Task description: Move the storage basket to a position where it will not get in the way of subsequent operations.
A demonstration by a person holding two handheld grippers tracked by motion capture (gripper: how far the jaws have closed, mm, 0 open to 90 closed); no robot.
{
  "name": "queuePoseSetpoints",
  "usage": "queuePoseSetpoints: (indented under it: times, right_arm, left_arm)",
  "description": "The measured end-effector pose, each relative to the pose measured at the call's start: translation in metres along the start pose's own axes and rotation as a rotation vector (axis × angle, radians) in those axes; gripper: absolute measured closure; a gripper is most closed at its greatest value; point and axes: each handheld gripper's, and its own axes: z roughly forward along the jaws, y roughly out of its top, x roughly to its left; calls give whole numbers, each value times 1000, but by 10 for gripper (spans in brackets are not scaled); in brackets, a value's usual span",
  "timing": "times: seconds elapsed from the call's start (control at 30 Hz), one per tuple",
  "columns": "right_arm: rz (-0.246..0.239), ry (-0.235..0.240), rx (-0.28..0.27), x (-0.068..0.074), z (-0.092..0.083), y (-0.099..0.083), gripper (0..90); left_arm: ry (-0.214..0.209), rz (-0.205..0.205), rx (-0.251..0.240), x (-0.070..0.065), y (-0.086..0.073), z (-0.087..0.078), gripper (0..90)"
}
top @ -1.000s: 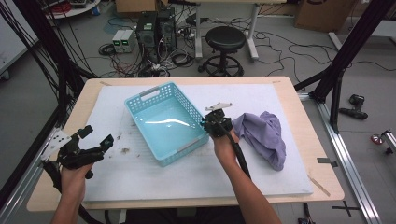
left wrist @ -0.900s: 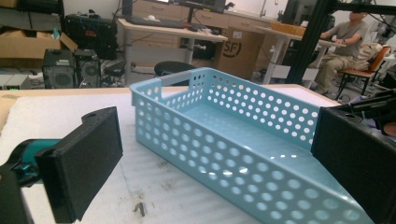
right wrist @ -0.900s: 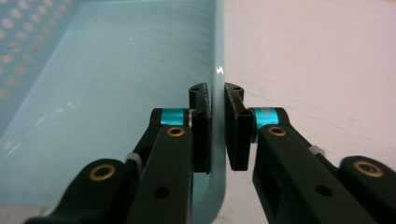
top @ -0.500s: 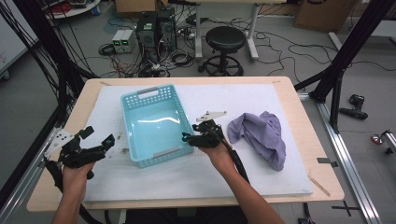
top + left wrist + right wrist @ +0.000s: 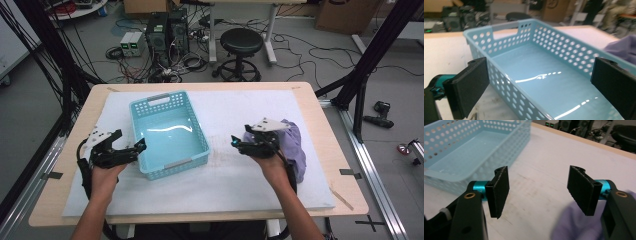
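An empty light-blue perforated basket [image 5: 159, 99] stands on the left half of the white mat, its long side running away from me. My left gripper [image 5: 131, 141] sits at the basket's near left side, open wide. In the left gripper view [image 5: 541, 85] the basket's left wall [image 5: 506, 82] passes between the jaws without touching either pad. My right gripper [image 5: 237, 144] hovers over bare mat right of the basket, pointing left. Its jaws have just been opening and nothing lies between them [image 5: 539, 190]. A crumpled purple cloth [image 5: 296, 142] lies just behind and under the right hand, and the cloth [image 5: 571, 226] is low between the jaws.
The white mat [image 5: 235, 110] covers most of the wooden table [image 5: 330, 125]. Black frame posts [image 5: 360, 75] stand at both sides. Behind the far edge are a black stool [image 5: 242, 42], computer cases [image 5: 167, 27] and floor cables.
The basket has swung straight and shifted left. The right gripper, shut at the basket's right rim before, has let go, opened and drawn back right toward the cloth. The left gripper moved right to the basket.
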Motion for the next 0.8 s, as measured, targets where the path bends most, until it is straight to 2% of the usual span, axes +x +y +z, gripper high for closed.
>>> queuePoseSetpoints:
  times: [0.03,0.13,0.17,0.23,0.27,0.33,0.37,0.5,0.57,0.63,0.77,0.8]
  right_arm:
    - [22,-16,-17,-13,-11,-9,319]
    - [32,-18,-26,-20,-19,-13,315]
    - [12,-35,-36,-26,-29,-17,314]
    - [1,-41,-37,-27,-32,-18,309]
    - [-13,-54,-41,-31,-38,-19,292]
    - [-15,-59,-43,-32,-40,-19,289]
    - [-16,-61,-48,-33,-41,-19,287]
    - [-7,-47,-50,-35,-43,-20,290]
    - [-7,-50,-55,-35,-43,-20,291]
    - [-15,-52,-68,-35,-44,-20,293]
    - [-16,-57,-79,-35,-46,-20,293]
    - [-11,-59,-77,-36,-46,-20,297]
  left_arm:
    - [22,-9,12,-1,-1,4,19]
    - [66,-28,42,-3,-2,12,20]
    - [83,-28,52,-4,-3,15,22]
    - [90,-23,69,-6,-5,20,93]
    - [72,-27,71,-7,-7,22,146]
    - [72,-15,85,-12,-8,27,171]
    - [102,-10,97,-14,-9,30,181]
    - [164,-1,137,-15,-12,37,190]
    - [190,9,163,-16,-14,41,198]
    - [193,-14,164,-14,-13,42,218]
    - [217,-65,161,-10,-11,40,364]
    - [224,-70,169,-10,-10,39,446]
